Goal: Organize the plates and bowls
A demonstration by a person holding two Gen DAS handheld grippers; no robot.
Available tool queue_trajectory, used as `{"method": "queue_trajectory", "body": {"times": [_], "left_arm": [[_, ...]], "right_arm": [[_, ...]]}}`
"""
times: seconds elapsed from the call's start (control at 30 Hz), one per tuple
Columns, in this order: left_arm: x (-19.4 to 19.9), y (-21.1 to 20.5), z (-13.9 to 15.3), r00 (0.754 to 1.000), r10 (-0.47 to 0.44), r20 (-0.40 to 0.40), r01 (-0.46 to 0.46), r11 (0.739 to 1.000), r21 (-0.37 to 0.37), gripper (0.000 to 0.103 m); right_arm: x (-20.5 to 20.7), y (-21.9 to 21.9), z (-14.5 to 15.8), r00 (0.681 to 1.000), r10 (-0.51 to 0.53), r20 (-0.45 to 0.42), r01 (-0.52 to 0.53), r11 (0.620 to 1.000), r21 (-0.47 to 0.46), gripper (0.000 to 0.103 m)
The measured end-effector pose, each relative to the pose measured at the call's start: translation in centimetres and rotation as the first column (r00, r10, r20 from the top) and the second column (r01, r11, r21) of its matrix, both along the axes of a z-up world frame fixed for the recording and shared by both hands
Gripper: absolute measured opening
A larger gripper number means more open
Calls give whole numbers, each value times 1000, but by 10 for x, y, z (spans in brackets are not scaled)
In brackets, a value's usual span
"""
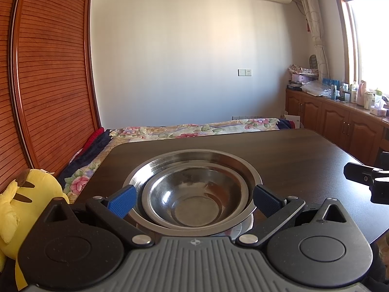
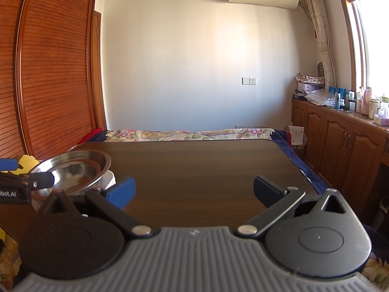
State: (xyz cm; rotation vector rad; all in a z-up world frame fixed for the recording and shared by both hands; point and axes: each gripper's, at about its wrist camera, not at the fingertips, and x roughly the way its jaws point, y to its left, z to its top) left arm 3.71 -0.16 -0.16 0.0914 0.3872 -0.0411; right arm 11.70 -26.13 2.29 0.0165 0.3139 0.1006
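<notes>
Bare dark table [image 2: 194, 170] ahead and right — only obstacle, nested steel bowls [image 2: 73, 170] at left.

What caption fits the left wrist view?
Open left hand-held gripper flanks nested steel bowls on the dark table.

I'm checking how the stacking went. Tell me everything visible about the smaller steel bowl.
The smaller steel bowl is shiny, round and empty, with faint smudges inside. It sits upright, nested in a larger steel bowl, over something white on the dark table. The left gripper is open, its blue pads flanking the bowls.
</notes>
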Motion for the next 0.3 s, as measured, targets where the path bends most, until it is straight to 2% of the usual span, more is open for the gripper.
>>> {"method": "queue_trajectory", "body": {"times": [0.3], "left_arm": [[0,-1,-1,1000,0,-2,0,1000,0,103]], "right_arm": [[0,0,-1,1000,0,-1,0,1000,1,103]]}}
